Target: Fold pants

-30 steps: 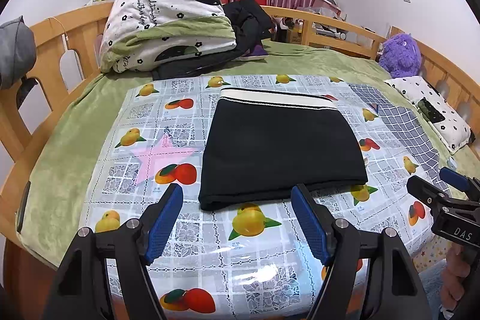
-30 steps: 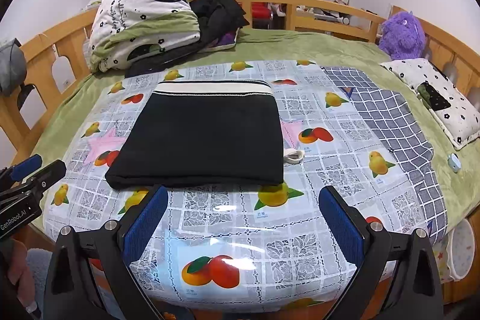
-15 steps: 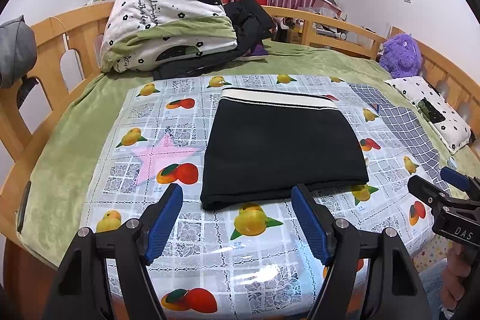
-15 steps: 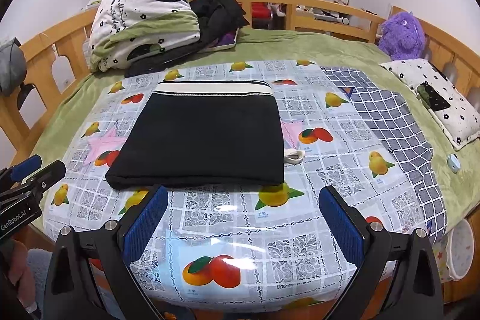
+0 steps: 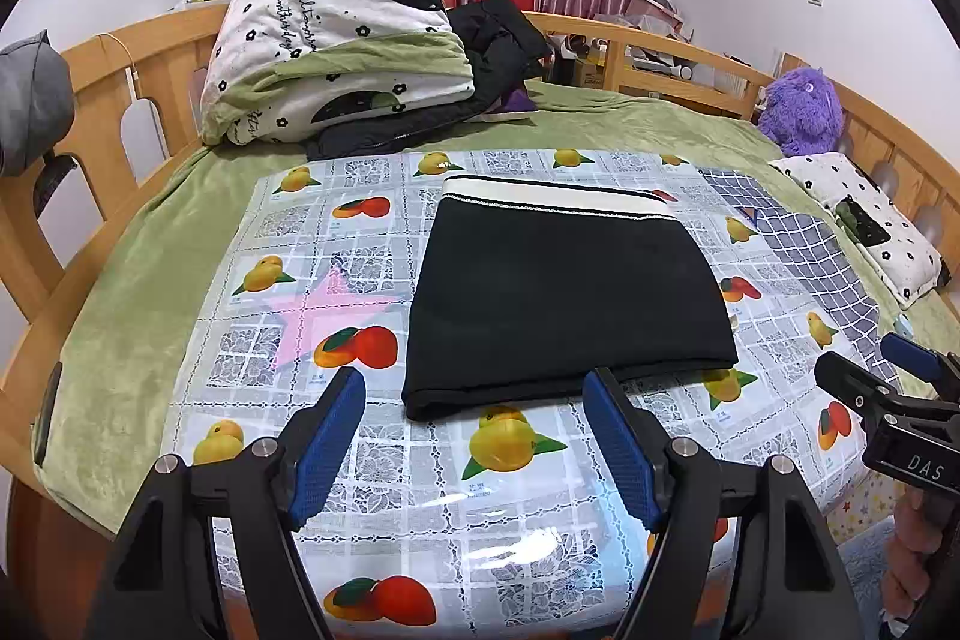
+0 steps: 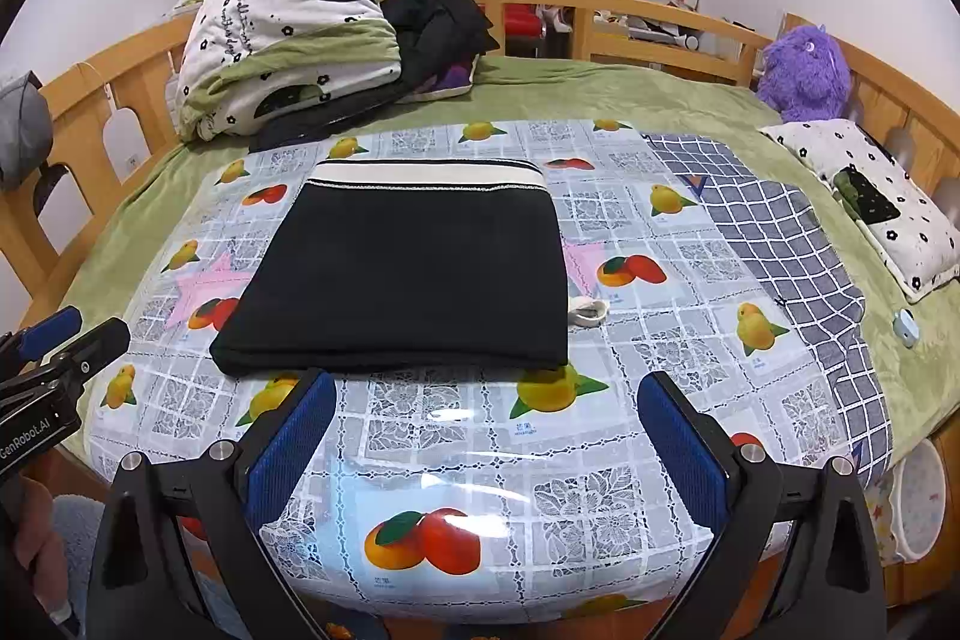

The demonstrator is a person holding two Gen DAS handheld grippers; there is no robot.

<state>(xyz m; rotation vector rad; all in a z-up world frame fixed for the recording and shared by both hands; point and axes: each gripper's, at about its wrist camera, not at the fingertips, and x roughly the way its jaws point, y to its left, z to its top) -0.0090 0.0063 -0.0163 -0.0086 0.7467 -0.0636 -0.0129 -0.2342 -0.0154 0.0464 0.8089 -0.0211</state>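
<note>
The black pants [image 5: 564,292] lie folded into a flat rectangle on the fruit-print plastic sheet [image 5: 498,466], white striped waistband at the far edge. They also show in the right wrist view [image 6: 408,268]. My left gripper [image 5: 474,388] is open and empty, hovering just short of the pants' near edge. My right gripper [image 6: 480,400] is open and empty, also just short of the near edge. A small white tab [image 6: 588,311] pokes out at the pants' right side.
A folded quilt [image 5: 336,52] and dark clothes [image 5: 498,34] sit at the far left of the bed. A purple plush toy [image 5: 801,103], a small pillow [image 5: 870,226] and a checked cloth [image 6: 780,244] lie to the right. Wooden rails [image 5: 120,100] ring the bed.
</note>
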